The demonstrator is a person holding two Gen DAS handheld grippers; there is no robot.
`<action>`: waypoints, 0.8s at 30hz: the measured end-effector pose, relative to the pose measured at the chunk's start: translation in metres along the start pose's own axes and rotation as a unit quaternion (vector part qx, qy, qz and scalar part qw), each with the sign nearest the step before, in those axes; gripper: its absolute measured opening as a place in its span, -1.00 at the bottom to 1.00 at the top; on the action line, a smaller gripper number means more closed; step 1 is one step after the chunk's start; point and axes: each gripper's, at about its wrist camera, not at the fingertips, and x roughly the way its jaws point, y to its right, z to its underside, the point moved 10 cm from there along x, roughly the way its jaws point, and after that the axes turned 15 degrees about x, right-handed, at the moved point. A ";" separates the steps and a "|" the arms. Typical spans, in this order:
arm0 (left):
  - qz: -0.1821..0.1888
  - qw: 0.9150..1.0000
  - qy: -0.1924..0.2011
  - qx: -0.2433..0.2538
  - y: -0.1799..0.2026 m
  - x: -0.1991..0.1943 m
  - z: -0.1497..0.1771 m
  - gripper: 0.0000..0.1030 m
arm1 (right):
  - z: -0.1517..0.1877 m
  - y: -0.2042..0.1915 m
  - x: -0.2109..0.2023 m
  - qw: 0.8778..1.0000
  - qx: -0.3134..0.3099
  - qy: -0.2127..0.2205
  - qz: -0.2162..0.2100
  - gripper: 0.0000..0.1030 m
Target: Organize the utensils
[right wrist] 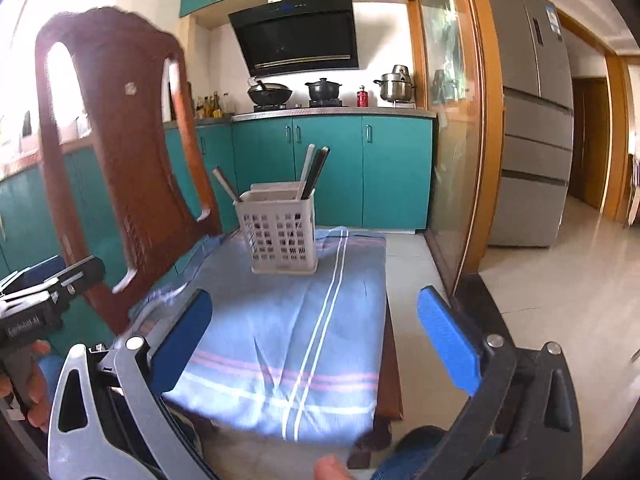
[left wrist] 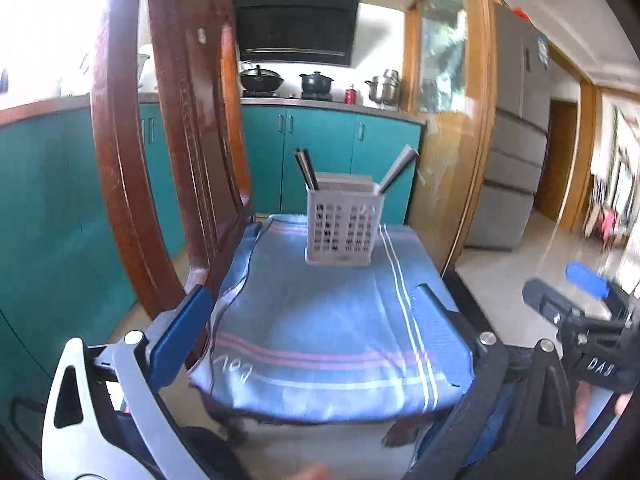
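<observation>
- Utensil basket (left wrist: 344,230): white, slotted, upright at the far end of the bench (left wrist: 320,340).
- Chopsticks (left wrist: 306,172): dark, long axis near vertical, leaning outward at one corner of the basket.
- Spoon handle (left wrist: 396,172): pale, tilted outward at the opposite corner.
- Bench: covered by a blue striped cloth (right wrist: 280,340); brown chair (right wrist: 116,160) beside it.
- Room: teal cabinets (right wrist: 332,168), stove with pots, grey fridge.
- Left gripper (left wrist: 316,328): jaws wide apart, nothing between.
- Right gripper (right wrist: 316,336): jaws wide apart, empty.
</observation>
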 end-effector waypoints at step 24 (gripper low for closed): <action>-0.001 1.000 0.014 0.023 -0.001 -0.015 0.001 0.93 | 0.009 -0.022 -0.011 0.998 -0.034 0.023 0.039 0.94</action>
